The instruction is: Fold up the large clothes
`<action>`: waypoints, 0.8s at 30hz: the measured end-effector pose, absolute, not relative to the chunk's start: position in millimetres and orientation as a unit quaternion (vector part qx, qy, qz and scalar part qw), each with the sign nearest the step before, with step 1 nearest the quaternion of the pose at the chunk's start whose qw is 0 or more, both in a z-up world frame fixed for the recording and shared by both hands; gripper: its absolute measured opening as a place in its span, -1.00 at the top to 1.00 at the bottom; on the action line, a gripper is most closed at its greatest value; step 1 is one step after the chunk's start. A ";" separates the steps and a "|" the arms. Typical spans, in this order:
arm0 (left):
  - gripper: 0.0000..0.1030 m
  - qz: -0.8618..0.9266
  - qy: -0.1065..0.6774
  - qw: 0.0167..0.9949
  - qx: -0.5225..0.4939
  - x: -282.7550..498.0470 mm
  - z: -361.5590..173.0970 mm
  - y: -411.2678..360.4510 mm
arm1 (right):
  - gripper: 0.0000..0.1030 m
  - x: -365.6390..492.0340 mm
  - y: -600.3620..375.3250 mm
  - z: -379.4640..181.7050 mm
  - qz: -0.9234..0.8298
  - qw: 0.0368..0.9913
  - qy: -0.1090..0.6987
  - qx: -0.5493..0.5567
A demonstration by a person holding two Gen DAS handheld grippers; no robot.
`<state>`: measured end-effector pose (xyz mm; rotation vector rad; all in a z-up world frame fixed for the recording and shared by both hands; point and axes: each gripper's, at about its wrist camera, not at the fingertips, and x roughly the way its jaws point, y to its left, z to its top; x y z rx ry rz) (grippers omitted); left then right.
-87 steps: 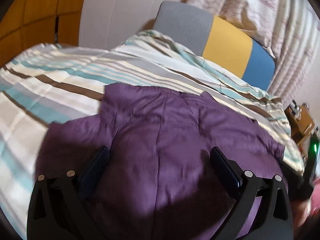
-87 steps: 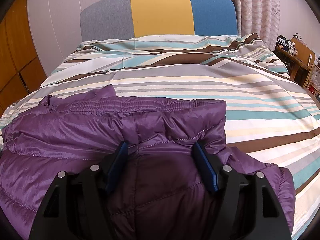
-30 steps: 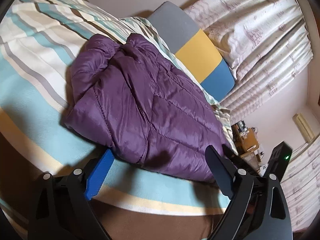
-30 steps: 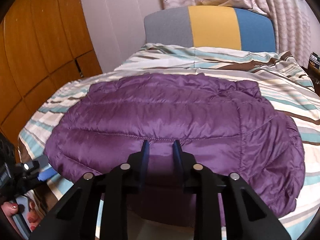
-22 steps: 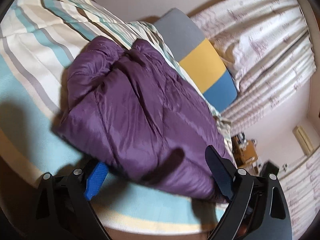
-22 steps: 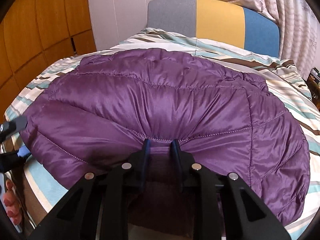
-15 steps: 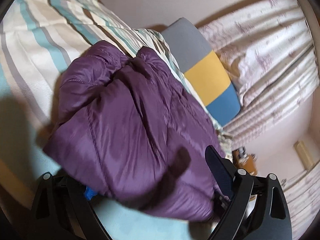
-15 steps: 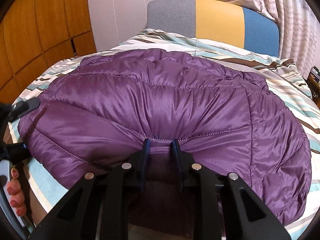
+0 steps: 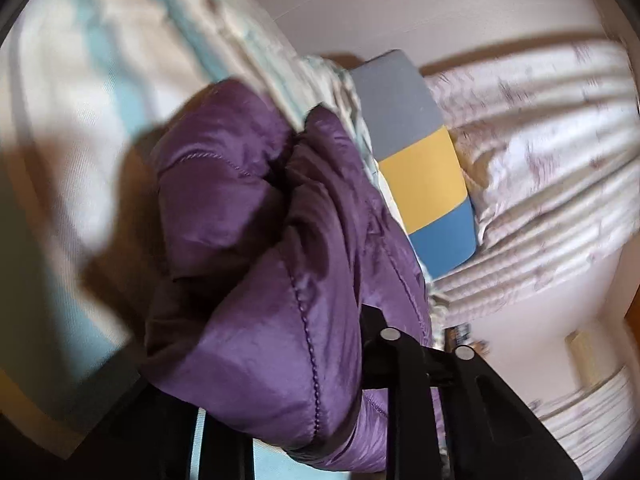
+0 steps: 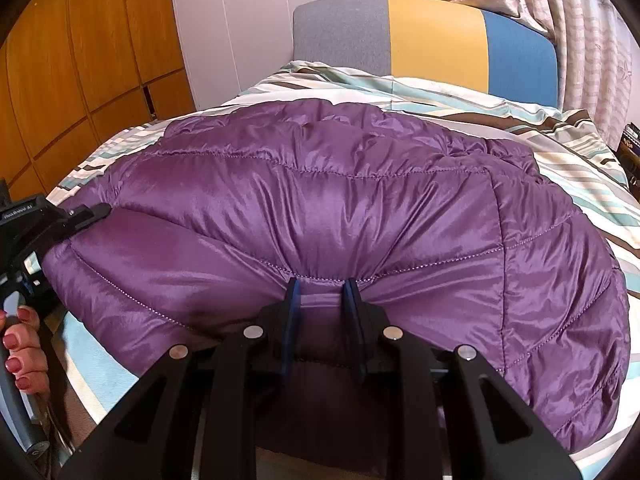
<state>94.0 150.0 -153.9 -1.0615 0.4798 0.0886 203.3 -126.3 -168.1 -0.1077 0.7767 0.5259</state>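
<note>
A purple quilted jacket [image 10: 360, 208] lies spread over the striped bed [image 10: 580, 168]. My right gripper [image 10: 320, 286] is shut on the jacket's near hem, and the fabric puckers between its blue pads. In the left wrist view the jacket [image 9: 248, 184] bulges up between the fingers of my left gripper [image 9: 288, 360], whose jaws are closing on its side edge. One left finger is hidden under the fabric. From the right wrist view, my left gripper [image 10: 80, 216] clamps the jacket's left edge, with a hand [image 10: 20, 344] on its handle.
A grey, yellow and blue headboard [image 10: 436, 36] stands at the far end of the bed, with patterned curtains [image 10: 592, 20] behind it. Wooden wardrobe doors [image 10: 80, 60] line the left side. A dark nightstand [image 10: 630, 148] sits at the right edge.
My left gripper pushed in over the jacket's side edge, rolled, and its jaws narrowed from wide open onto the fabric. The right gripper stayed shut on the near hem.
</note>
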 end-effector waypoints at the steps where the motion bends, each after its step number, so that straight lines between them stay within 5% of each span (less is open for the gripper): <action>1: 0.59 0.044 0.224 0.853 -0.470 94.2 -142.3 143.8 | 0.58 203.4 -126.7 -168.0 0.253 0.891 0.375 -0.051; 9: 0.59 0.013 0.193 0.940 -0.282 101.9 -74.6 86.6 | 0.59 206.9 -130.9 -168.7 0.248 0.889 0.384 -0.030; 17: 0.59 -0.033 0.178 0.964 -0.195 112.5 -46.9 37.8 | 0.57 213.8 -141.1 -167.3 0.260 0.881 0.394 0.011; 24: 0.59 -0.031 0.185 0.972 -0.142 121.2 -37.5 16.1 | -0.01 206.7 -192.6 -144.2 0.235 0.894 0.370 0.092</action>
